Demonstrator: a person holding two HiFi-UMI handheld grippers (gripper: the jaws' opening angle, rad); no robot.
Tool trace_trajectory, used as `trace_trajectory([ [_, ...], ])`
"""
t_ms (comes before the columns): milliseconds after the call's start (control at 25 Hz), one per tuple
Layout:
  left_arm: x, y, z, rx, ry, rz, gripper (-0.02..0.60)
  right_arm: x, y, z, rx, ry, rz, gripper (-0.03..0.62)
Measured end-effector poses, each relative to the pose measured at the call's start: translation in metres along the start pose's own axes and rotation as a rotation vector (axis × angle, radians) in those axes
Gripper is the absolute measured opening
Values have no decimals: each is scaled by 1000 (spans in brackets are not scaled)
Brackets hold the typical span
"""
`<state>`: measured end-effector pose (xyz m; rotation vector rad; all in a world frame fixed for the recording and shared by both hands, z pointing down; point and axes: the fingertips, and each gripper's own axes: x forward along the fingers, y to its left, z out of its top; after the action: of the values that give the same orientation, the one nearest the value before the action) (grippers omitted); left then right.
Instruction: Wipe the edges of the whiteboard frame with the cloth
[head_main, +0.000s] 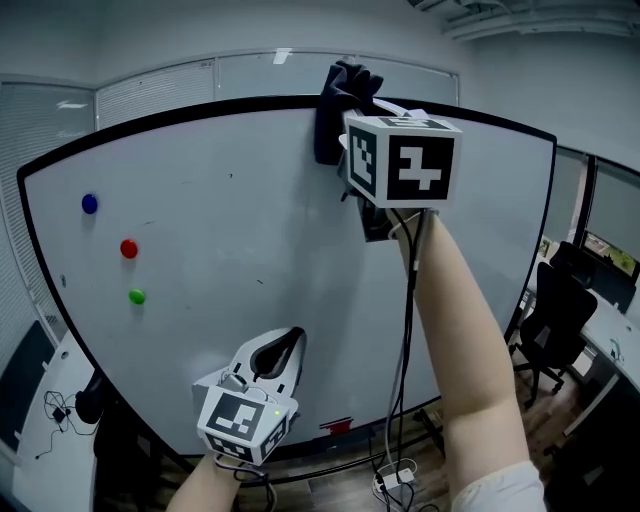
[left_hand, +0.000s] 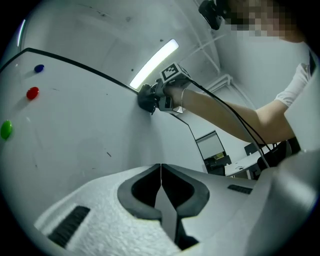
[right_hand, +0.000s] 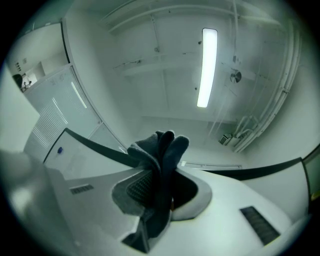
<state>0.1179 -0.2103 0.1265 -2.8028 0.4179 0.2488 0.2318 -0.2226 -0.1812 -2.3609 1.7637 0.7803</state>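
Up at the thin black whiteboard frame (head_main: 200, 109), my right gripper (right_hand: 160, 189) pinches the dark bunched cloth (right_hand: 161, 150); dragging could tug it loose. Lower down, my left gripper (left_hand: 161, 172) has its jaws pressed together, empty.

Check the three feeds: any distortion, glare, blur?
Head view: fisheye bows the whiteboard frame into an arc; even light, sharp. Left gripper view: dark corners, ceiling light blown out. Right gripper view: ceiling light glares white; the cloth close to the lens reads dark with little detail.
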Motion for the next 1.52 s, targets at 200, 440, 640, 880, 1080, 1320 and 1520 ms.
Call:
trace_trajectory([
  [200, 39, -33, -2, 2, -8, 0, 20, -8, -48, -10, 0, -2, 2, 61],
  [440, 93, -74, -3, -14, -24, 15, 20, -10, -94, -15, -22, -14, 41, 61],
  [640, 139, -112, 3, -22, -40, 36, 20, -17, -145, -22, -40, -17, 56, 61],
  [880, 187, -156, -2, -42, -19, 75, 20, -25, -204, -32, -42, -28, 88, 61],
  [1080, 223, -187, -4, -64, -13, 113, 20, -29, -238, -38, -34, -43, 129, 61],
  [1320, 257, -213, -11, -68, 12, 92, 20, -34, -277, -47, -34, -58, 127, 61],
  [1520, 277, -222, -6, -45, 4, 25, 20, -37, -302, -49, -64, -36, 89, 61],
])
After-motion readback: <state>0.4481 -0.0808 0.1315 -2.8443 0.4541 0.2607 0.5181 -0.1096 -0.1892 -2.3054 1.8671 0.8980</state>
